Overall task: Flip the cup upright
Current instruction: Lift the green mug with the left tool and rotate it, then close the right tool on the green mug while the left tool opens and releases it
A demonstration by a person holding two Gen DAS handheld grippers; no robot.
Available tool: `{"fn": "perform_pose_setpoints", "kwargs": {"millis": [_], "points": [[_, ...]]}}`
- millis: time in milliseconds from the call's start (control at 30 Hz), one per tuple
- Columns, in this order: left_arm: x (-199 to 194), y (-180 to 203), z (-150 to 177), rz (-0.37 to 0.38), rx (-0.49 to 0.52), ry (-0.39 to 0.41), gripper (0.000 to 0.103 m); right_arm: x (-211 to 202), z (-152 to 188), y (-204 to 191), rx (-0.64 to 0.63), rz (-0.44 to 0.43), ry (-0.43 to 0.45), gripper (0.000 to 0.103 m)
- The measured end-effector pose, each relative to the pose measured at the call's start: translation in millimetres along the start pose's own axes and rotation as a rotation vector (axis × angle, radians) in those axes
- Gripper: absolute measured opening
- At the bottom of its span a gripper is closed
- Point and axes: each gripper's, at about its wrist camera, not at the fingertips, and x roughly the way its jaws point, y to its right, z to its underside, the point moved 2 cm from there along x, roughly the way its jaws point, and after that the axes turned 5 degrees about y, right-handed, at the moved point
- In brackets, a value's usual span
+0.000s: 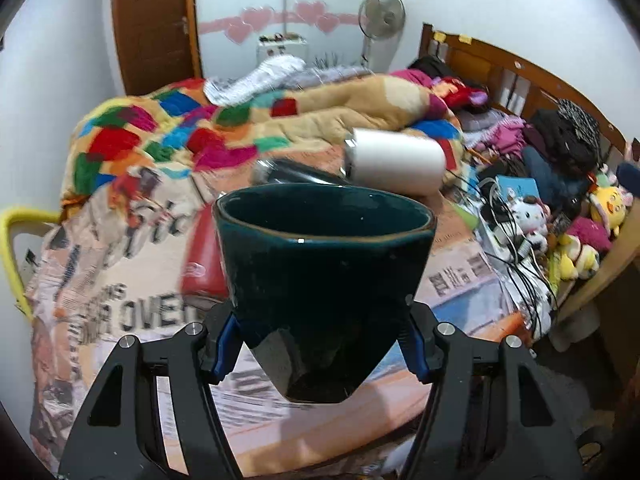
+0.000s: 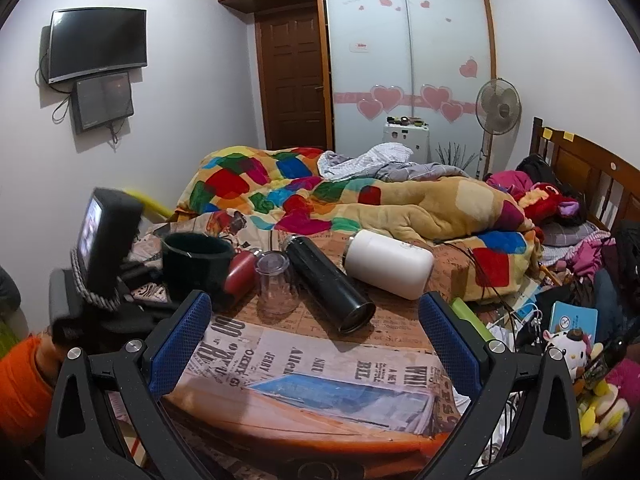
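A dark teal ceramic cup (image 1: 324,272) fills the middle of the left wrist view, mouth up, held above the newspaper-print table. My left gripper (image 1: 322,340) is shut on its lower body, one blue pad on each side. The same cup (image 2: 198,266) shows in the right wrist view at the left, upright, with the left gripper's body (image 2: 104,248) beside it. My right gripper (image 2: 314,344) is open and empty, low over the near part of the table (image 2: 320,364).
On the table lie a black flask (image 2: 326,282), a white bottle (image 2: 388,264), a clear upturned glass (image 2: 274,280) and a red object (image 2: 240,276). A bed with a colourful quilt (image 2: 320,196) is behind. Cables and plush toys (image 2: 568,344) crowd the right.
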Motion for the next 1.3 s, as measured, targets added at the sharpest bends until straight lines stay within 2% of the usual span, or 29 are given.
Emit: {"fn": "perform_pose_setpoints", "kwargs": {"millis": [300, 467, 933, 1133, 1300], "points": [[51.4, 25.3, 33.4, 0.054, -0.002, -0.165, 0.065, 17.6, 13.5, 16.5, 0.019, 0.017, -0.05, 0.103], [66.6, 28.0, 43.5, 0.063, -0.008, -0.211, 0.065, 27.0, 21.3, 21.7, 0.035, 0.025, -0.079, 0.103], [100.6, 27.5, 51.0, 0.062, -0.035, -0.261, 0.065, 57.9, 42.5, 31.5, 0.065, 0.037, -0.188, 0.103], [98.3, 33.4, 54.1, 0.047, 0.013, -0.246, 0.065, 66.5, 48.4, 28.4, 0.064, 0.033, -0.228, 0.103], [77.8, 35.2, 55.4, 0.045, 0.026, -0.221, 0.065, 71.0, 50.7, 23.1, 0.079, 0.015, -0.258, 0.103]]}}
